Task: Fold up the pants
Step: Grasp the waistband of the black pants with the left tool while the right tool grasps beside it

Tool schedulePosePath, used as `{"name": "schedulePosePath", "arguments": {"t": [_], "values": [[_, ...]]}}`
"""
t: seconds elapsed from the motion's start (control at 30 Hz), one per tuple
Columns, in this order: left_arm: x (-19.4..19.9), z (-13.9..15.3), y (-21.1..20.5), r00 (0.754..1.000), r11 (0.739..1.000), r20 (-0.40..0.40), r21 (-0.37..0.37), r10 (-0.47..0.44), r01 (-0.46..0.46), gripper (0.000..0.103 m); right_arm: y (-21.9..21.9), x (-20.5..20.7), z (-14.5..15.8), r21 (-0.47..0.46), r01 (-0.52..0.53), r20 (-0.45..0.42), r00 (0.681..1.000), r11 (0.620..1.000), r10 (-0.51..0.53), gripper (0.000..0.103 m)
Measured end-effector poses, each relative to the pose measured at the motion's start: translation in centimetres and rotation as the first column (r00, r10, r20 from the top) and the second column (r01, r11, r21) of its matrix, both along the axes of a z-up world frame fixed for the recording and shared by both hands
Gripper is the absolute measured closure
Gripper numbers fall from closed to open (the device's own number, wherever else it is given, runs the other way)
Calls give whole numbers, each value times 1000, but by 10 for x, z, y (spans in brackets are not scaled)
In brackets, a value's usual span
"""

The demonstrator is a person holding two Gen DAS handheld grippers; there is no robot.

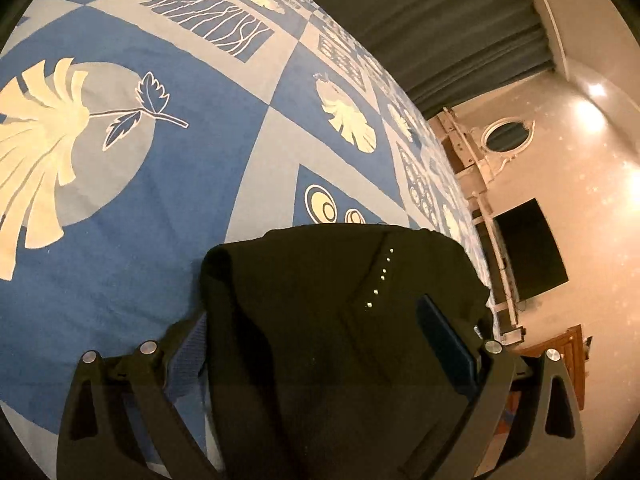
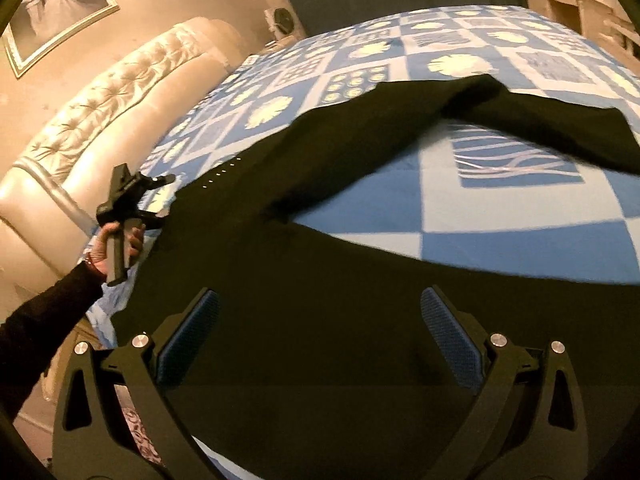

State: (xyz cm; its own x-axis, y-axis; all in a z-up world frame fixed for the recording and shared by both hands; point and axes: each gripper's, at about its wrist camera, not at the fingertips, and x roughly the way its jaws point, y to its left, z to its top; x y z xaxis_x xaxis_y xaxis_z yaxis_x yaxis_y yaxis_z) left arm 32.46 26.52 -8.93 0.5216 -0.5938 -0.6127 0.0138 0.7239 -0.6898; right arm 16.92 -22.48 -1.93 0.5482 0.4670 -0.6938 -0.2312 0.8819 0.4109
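Black claws (image 2: pixel 320 344); blue textured pads (image 2: pixel 450 340); silver screws; dark sleeve (image 2: pixel 44 304).

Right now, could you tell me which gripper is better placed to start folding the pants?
Probably the left gripper: black pants fabric already lies between its fingers at the waist. The right gripper hangs open above a leg.

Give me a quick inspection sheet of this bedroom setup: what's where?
Surface: bed with blue patterned bedspread.
Job's things: black pants spread out, legs apart, not yet folded.
Clutter: nothing seen.
Grippers: left gripper open, pants cloth between its fingers; right gripper open above pants.
Cables: nothing seen.
Surroundings: tufted headboard, framed picture, dark curtains, wall-mounted TV.
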Motion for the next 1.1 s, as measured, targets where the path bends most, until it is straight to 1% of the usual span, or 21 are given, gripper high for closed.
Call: {"name": "schedulePosePath", "arguments": {"t": [0.03, 0.07, 0.1, 0.13, 0.17, 0.33, 0.43, 0.53, 0.57, 0.6, 0.63, 0.67, 0.8, 0.83, 0.9, 0.93, 0.97, 1.0, 1.03, 1.07, 1.1], "values": [[1, 3, -4, 1000, 1000, 3, 29, -1, 1, 9, 1, 6, 1, 6, -15, -2, 1000, 1000, 15, 2], [1, 5, -9, 1000, 997, 11, 71, 4, -4, 36, 3, 16, 2, -2, -28, -3, 1000, 1000, 28, 2], [2, 5, -13, 1000, 992, 0, 125, 7, -7, 75, 5, 27, 4, -13, -39, 0, 999, 999, 39, 2], [5, 2, -16, 999, 987, -36, 163, 16, -10, 86, 6, 38, 5, -24, -53, 6, 999, 998, 54, 2], [7, -2, -16, 997, 985, -65, 171, 36, -24, 86, 9, 53, 8, -50, -71, 18, 997, 996, 72, 2], [9, -2, -19, 997, 978, -68, 208, 44, -28, 87, 23, 147, 27, -150, -159, 59, 984, 976, 170, 2], [10, -1, -19, 997, 976, -65, 217, 39, -24, 89, 45, 220, 34, -244, -246, 50, 963, 938, 265, 2], [12, 1, -23, 997, 969, -59, 246, 40, -24, 89, 75, 284, 32, -359, -322, 25, 935, 876, 354, 2], [12, 1, -24, 998, 968, -59, 251, 39, -22, 89, 86, 304, 27, -393, -354, -2, 923, 849, 384, 6], [12, 0, -23, 998, 968, -57, 251, 33, -17, 89, 95, 317, 22, -414, -380, -30, 914, 827, 405, 10], [12, -1, -22, 998, 969, -54, 245, 28, -14, 89, 102, 329, 15, -434, -409, -63, 903, 803, 425, 26], [12, -3, -20, 998, 973, -51, 230, 27, -15, 89, 111, 341, 4, -451, -447, -112, 887, 773, 448, 37], [9, -12, -8, 999, 990, -42, 135, 35, -29, 89, 131, 361, -24, -487, -525, -203, 846, 698, 494, 37], [9, -13, -7, 999, 992, -36, 124, 34, -30, 89, 135, 364, -32, -499, -538, -210, 836, 680, 508, 32], [7, -15, -5, 999, 994, -25, 101, 38, -35, 89, 137, 367, -42, -526, -525, -207, 842, 669, 498, 29], [7, -15, -4, 999, 995, -24, 91, 41, -38, 89, 136, 371, -48, -494, -536, -243, 841, 684, 483, 41], [7, -16, -3, 999, 996, -24, 81, 44, -42, 89, 135, 375, -56, -448, -544, -291, 839, 710, 459, 49], [6, -15, -2, 999, 996, -25, 72, 48, -47, 89, 134, 372, -56, -434, -530, -285, 848, 729, 448, 58], [6, -15, -3, 998, 996, -24, 72, 50, -48, 89, 135, 367, -52, -428, -531, -274, 847, 731, 455, 81], [5, -14, -4, 999, 996, -22, 79, 50, -48, 89, 135, 361, -47, -447, -520, -259, 854, 728, 451, 91], [5, -11, -6, 999, 994, -14, 96, 49, -47, 89, 136, 353, -42, -472, -507, -235, 861, 721, 452, 92]]}}
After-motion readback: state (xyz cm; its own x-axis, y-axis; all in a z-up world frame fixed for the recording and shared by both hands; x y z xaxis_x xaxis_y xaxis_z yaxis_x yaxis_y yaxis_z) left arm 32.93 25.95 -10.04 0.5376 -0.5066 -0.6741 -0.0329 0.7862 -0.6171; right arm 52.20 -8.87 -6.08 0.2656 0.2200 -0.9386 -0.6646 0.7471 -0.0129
